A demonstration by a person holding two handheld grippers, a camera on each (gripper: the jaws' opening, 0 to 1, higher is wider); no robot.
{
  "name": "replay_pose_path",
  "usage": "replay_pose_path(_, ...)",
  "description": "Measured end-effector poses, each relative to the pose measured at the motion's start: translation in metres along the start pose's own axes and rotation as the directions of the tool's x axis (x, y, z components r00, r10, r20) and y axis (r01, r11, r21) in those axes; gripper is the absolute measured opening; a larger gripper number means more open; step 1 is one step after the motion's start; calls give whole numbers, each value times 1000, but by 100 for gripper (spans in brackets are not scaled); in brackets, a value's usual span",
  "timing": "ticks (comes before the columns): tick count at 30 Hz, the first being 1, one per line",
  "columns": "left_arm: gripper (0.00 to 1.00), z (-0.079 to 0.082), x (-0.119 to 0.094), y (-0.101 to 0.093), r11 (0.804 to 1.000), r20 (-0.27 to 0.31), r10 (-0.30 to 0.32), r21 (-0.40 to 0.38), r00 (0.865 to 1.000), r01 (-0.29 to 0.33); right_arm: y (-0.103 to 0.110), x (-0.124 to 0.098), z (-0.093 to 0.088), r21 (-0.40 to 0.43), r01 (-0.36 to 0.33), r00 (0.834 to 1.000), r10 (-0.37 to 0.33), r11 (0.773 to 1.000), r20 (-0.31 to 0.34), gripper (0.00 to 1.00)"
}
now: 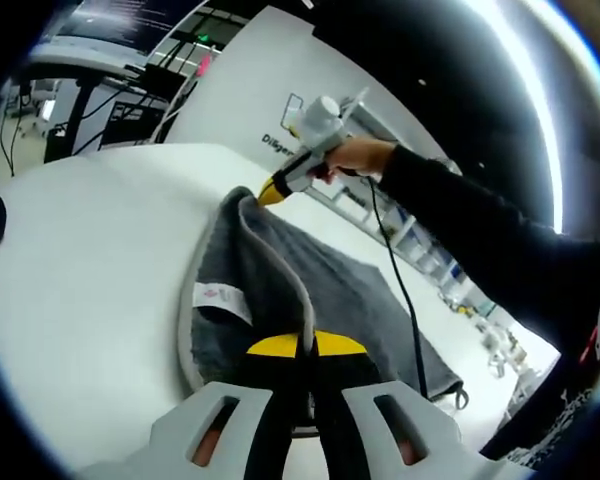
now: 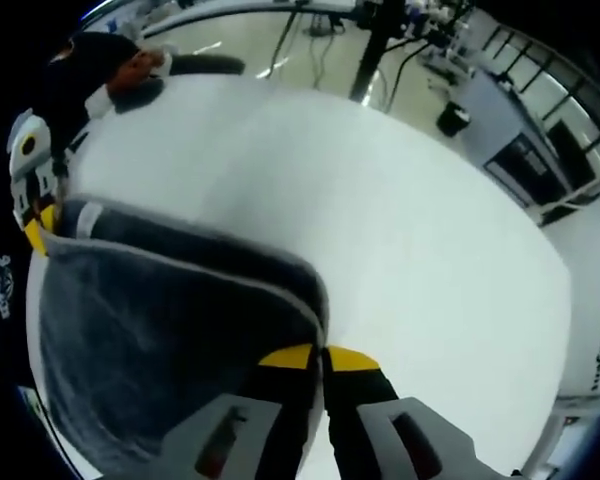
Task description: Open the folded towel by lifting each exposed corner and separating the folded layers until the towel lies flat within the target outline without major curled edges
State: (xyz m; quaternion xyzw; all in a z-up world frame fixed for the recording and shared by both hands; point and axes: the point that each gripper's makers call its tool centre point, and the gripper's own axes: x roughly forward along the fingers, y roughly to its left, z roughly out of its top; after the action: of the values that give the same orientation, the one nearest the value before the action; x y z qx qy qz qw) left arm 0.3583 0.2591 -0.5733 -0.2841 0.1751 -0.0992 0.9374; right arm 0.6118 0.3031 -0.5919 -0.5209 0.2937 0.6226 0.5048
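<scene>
Left gripper (image 1: pixel 308 345) pinching towel (image 1: pixel 280 280), grey, pale-edged

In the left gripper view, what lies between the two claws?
The grey towel spans the whole stretch between the left claw and the right claw; each holds an edge of it above the white table.

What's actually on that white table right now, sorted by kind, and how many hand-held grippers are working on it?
Grey towel: 1
Hand-held grippers: 2, the left and the right, each shut on a towel edge
White table: 1
Total: 4
</scene>
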Motion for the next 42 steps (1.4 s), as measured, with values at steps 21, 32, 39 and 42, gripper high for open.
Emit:
replay_pose_path(21, 1, 0, 0, -1, 1000, 3, -3, 8, 1000, 3, -5, -4, 3, -66, 42, 998, -40, 997, 38, 0)
replay_pose_path(32, 1, -1, 1, -4, 1000, 6, -3, 20, 1000, 3, -11, -10, 5, -85, 70, 994, -63, 994, 87, 0)
replay_pose_path(39, 1, 1, -1, -8, 999, 12, -17, 36, 1000, 16, -5, -5, 5, -137, 71, 994, -59, 988, 89, 0)
replay_pose_path(42, 0, 2, -2, -10, 999, 13, -23, 47, 1000, 22, -8, -4, 5, -156, 80, 994, -66, 985, 90, 0)
